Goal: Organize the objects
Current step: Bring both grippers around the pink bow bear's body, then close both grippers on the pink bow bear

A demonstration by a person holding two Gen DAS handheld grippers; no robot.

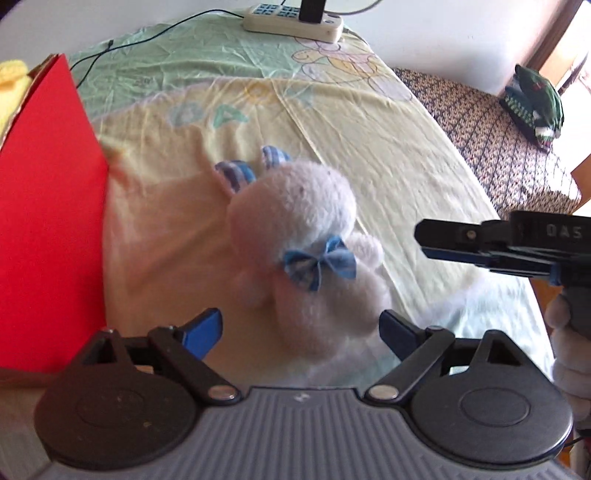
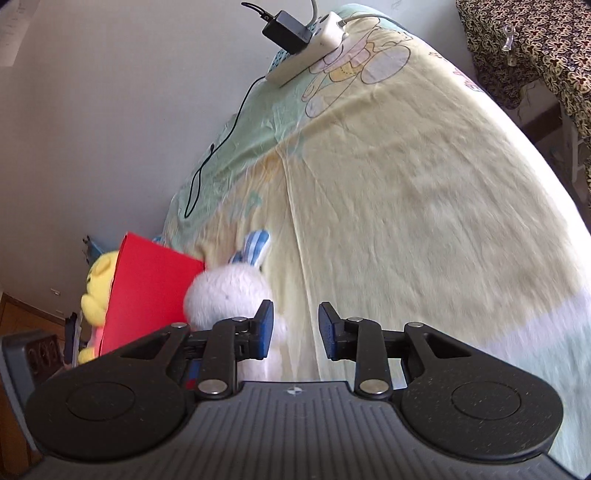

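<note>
Nearest to my left camera, the left gripper (image 1: 301,328) is hanging low over the bed, and its jaws are standing wide apart, released, with the lower body of the white plush rabbit (image 1: 303,240) lying between the two blue pads, though I cannot tell if a pad is touching the fur. The rabbit is lying on the yellow and green bed sheet (image 1: 369,147), with its striped blue ears pointing toward the far end of the bed and a blue checked bow (image 1: 319,264) sitting at its neck. Just beside it, on my left, the red box (image 1: 48,206) is standing, and a yellow plush toy (image 2: 98,291) is showing behind the box's wall in the right view; it seems to be inside, but I cannot say this surely. The right gripper (image 2: 295,328) is coming in from the right side of the rabbit, a gloved hand (image 1: 567,354) is holding its handle, and its jaws are parted with nothing between them; the left pad is appearing just in front of the rabbit's side. At the far end of the bed, a white power strip (image 1: 293,23) with a black adapter (image 2: 286,27) plugged in is lying on the sheet, and a thin black cable (image 2: 218,147) is running from there along the wall side.
</note>
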